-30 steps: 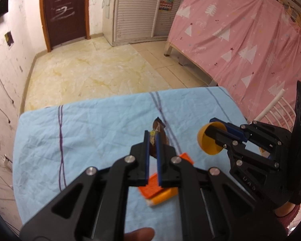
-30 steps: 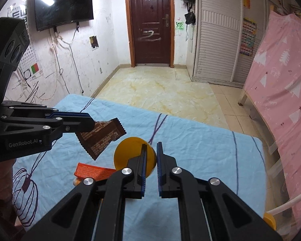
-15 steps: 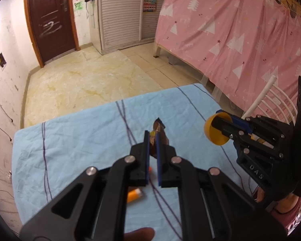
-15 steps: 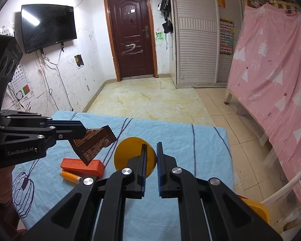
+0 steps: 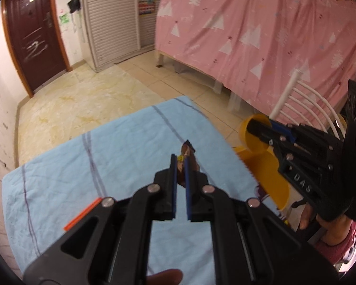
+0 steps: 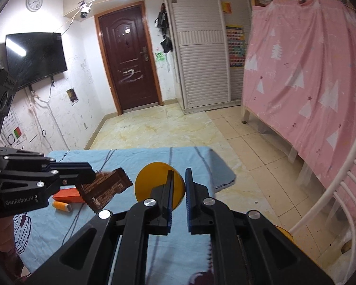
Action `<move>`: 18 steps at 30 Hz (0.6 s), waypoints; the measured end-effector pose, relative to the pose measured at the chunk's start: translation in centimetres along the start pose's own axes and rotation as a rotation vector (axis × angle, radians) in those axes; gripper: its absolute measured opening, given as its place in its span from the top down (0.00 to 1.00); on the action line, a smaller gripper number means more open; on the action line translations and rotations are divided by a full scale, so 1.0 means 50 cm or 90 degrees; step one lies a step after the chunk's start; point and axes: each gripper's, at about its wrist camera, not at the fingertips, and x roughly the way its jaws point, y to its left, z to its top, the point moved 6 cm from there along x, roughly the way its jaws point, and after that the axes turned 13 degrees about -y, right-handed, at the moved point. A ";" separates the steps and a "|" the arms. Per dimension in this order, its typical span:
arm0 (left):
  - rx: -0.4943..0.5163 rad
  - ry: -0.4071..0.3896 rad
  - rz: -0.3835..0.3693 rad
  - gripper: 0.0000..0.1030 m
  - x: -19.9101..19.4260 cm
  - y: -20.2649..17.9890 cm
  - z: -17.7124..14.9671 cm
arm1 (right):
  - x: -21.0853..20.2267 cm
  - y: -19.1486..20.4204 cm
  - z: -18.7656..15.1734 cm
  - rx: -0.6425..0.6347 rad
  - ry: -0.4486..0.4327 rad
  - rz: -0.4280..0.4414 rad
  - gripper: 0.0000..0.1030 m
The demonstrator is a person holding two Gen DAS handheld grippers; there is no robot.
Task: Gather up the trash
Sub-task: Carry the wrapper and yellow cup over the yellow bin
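Wrapper [image 6: 106, 188], brown, serrated ends, clamped in my left claw [image 5: 180, 163] above the blue cloth [image 5: 87, 166]; long axis runs away from the claw, far end tilted up to the right in the right-wrist view; its print is too small to read. Yellow cup [image 6: 159, 185], clamped by its rim in my right claw [image 6: 179, 185], mouth facing left in the left-wrist view, held past the cloth's right edge over a yellow bin [image 5: 269, 178]. Orange box [image 6: 66, 196] and orange tube [image 6: 61, 206] lie on the cloth. Claw bodies read "GenRobot.AI" and "DAS".
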 end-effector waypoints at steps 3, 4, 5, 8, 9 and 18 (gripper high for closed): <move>0.013 0.008 -0.011 0.96 0.015 -0.041 0.001 | -0.026 -0.048 0.002 0.020 -0.014 -0.014 0.98; 0.017 0.009 -0.014 0.96 0.019 -0.054 0.002 | -0.034 -0.062 0.002 0.025 -0.017 -0.017 0.98; 0.021 0.009 -0.016 0.96 0.021 -0.066 0.003 | -0.041 -0.076 0.000 0.028 -0.016 -0.017 0.98; 0.031 0.011 -0.027 0.96 0.034 -0.114 0.013 | -0.056 -0.117 -0.007 0.050 -0.019 -0.024 0.98; 0.034 0.011 -0.032 0.96 0.037 -0.129 0.015 | -0.061 -0.129 -0.010 0.055 -0.019 -0.026 0.98; 0.040 0.047 -0.076 0.96 0.092 -0.248 -0.001 | -0.094 -0.219 -0.047 0.052 0.006 -0.089 0.98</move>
